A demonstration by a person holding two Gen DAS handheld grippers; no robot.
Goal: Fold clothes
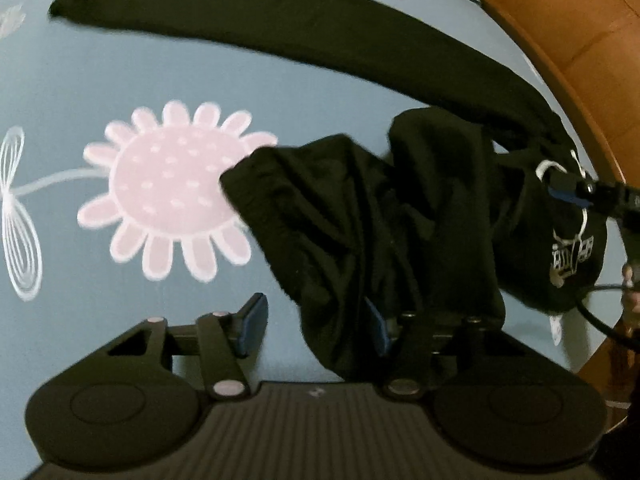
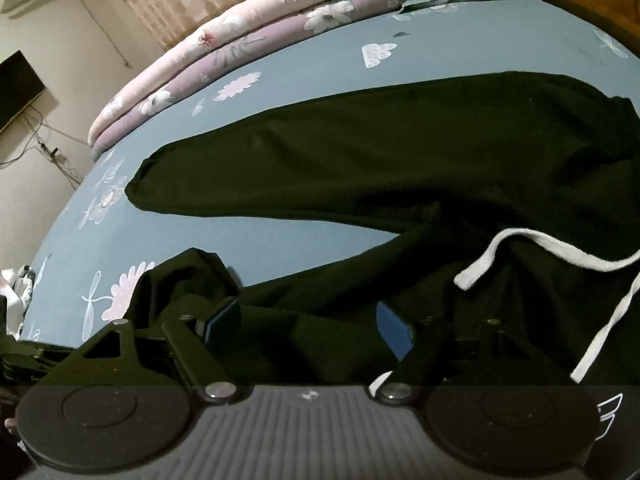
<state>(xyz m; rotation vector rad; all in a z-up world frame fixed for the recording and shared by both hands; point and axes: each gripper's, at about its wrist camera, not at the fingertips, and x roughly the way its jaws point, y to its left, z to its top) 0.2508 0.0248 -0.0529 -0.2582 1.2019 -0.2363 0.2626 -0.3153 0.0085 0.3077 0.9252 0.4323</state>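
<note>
a pair of black trousers point(image 2: 360, 148) lies on a blue bedsheet point(image 2: 304, 68) printed with pale flowers. in the right wrist view one leg stretches flat across the middle of the frame, its cuff toward the centre left, while the rest of the garment is bunched in the lower half, right over the tool. a white drawstring point(image 2: 532, 248) loops across the dark cloth at the right side and trails down toward the lower right corner.

the right gripper point(image 2: 308, 324) sits at the bottom centre with its jaws spread apart; black cloth lies between and over the blue pads point(image 2: 394, 330), but the pads are not pressed together on it.

in the left wrist view the long leg arcs across the top of the frame from the upper left to the right edge, and a rumpled mass of the trousers point(image 1: 372, 220) hangs in the centre right, partly covering a big pink flower print point(image 1: 168, 188). the left gripper point(image 1: 316, 322) is at the bottom centre, jaws apart: the left pad stands clear over bare sheet, the right pad point(image 1: 378, 326) is draped and mostly hidden by cloth. at the right edge the other tool's tip reaches into the fabric beside a white printed logo point(image 1: 572, 252).

folded quilts point(image 2: 224, 40) are stacked at the upper left of the right wrist view, a dark screen point(image 2: 18, 88) hangs on the wall at far left, and a wooden bed frame point(image 1: 576, 32) curves down the upper right of the left wrist view. no containers show in either view.
</note>
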